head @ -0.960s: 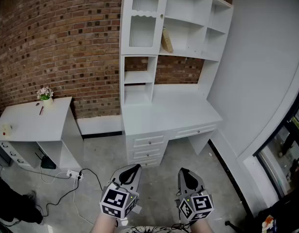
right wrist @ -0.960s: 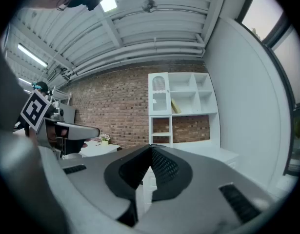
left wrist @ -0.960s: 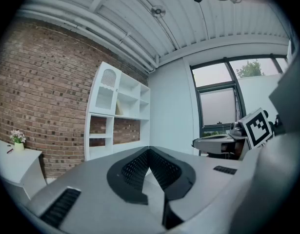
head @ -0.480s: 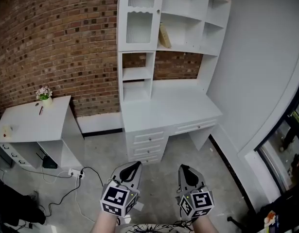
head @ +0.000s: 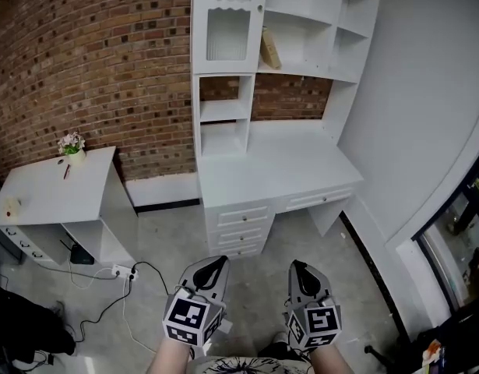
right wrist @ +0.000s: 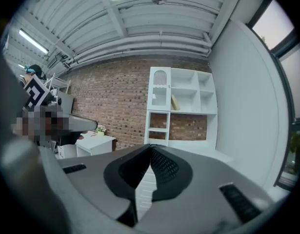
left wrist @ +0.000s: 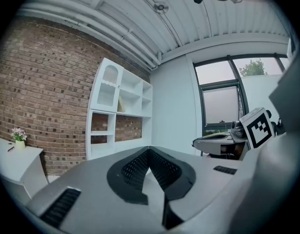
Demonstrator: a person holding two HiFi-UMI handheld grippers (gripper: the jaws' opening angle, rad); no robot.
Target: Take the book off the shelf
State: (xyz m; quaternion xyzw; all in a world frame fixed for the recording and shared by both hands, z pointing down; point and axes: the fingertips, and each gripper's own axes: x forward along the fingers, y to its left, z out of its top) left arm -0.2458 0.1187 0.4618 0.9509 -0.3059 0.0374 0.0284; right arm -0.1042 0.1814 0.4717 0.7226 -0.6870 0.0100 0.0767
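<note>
A tan book (head: 269,50) leans tilted in an open cubby of the white shelf unit (head: 223,100) above the desk; it also shows small as the book (right wrist: 174,103) in the right gripper view and the book (left wrist: 120,104) in the left gripper view. Both grippers hang low, far from the shelf, over the floor. My left gripper (head: 214,264) has its jaws together with nothing between them. My right gripper (head: 299,268) is likewise shut and empty. The jaw tips meet in both gripper views, left gripper (left wrist: 149,150) and right gripper (right wrist: 150,147).
A white desk (head: 270,174) with drawers stands under the shelf against the brick wall. A small white table (head: 44,197) with a flower pot (head: 72,149) is at the left. Cables and a power strip (head: 122,271) lie on the floor. A grey wall runs along the right.
The view has shifted slightly; the shelf unit sits a little lower and to the right than half a second ago. Both grippers stay low, shut and empty.
</note>
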